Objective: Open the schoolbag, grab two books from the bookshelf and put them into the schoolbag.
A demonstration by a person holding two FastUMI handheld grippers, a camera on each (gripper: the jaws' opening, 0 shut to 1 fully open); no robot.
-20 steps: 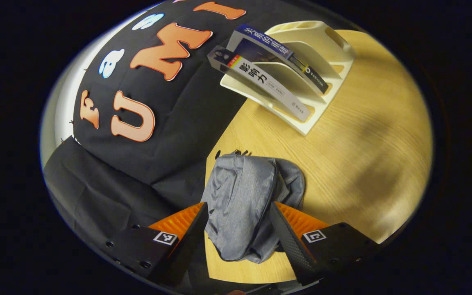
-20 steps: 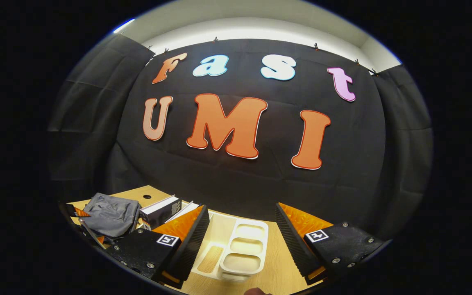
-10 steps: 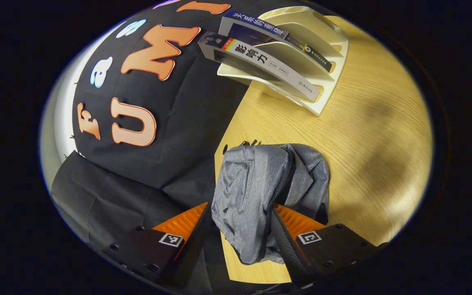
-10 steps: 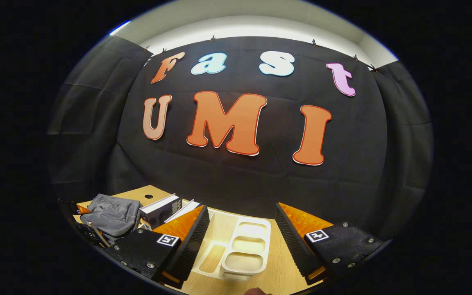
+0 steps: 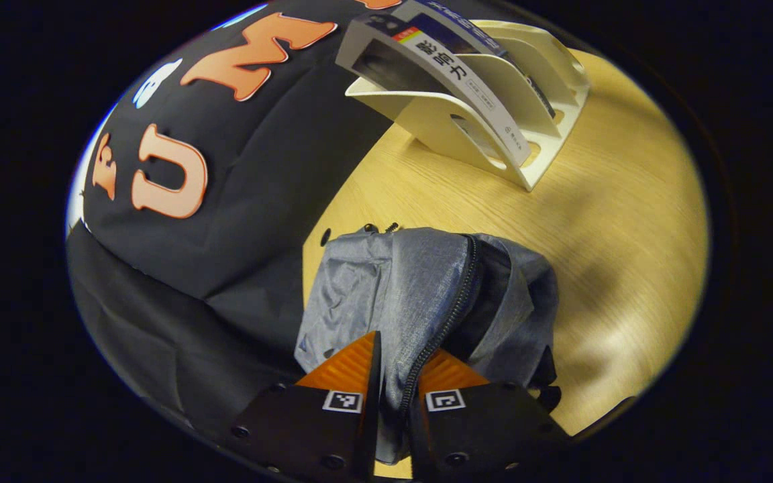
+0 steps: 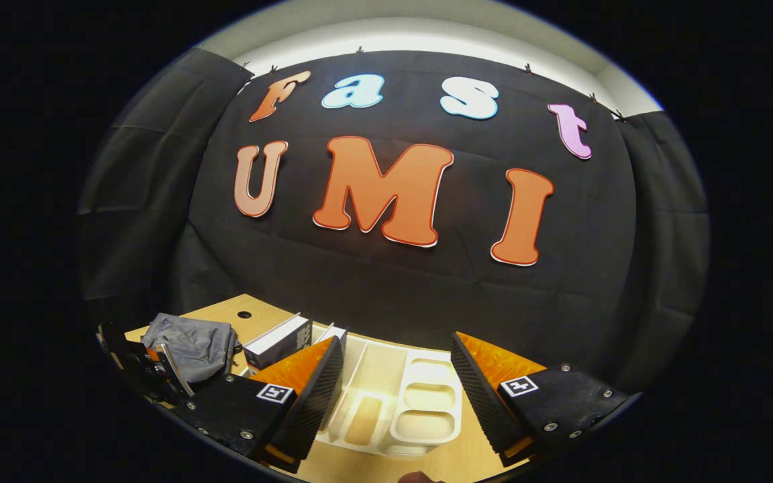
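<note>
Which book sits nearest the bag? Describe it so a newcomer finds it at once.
On the wooden table, past the grey schoolbag, stands a white slotted bookshelf. Two books lean in it. The one you want is the white-spined book in the slot nearest the bag; its neighbour, the dark-spined book, sits behind it.

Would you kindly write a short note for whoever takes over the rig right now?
Left claw: shut on the grey schoolbag, pinching the fabric at the zipper.
Right claw: open, holding nothing, above the white bookshelf.
Both books stand in the bookshelf on the wooden table. The schoolbag lies on the table, its zipper partly parted.
Done: schoolbag gripped.
Left: open it fully, then move both books in.
</note>
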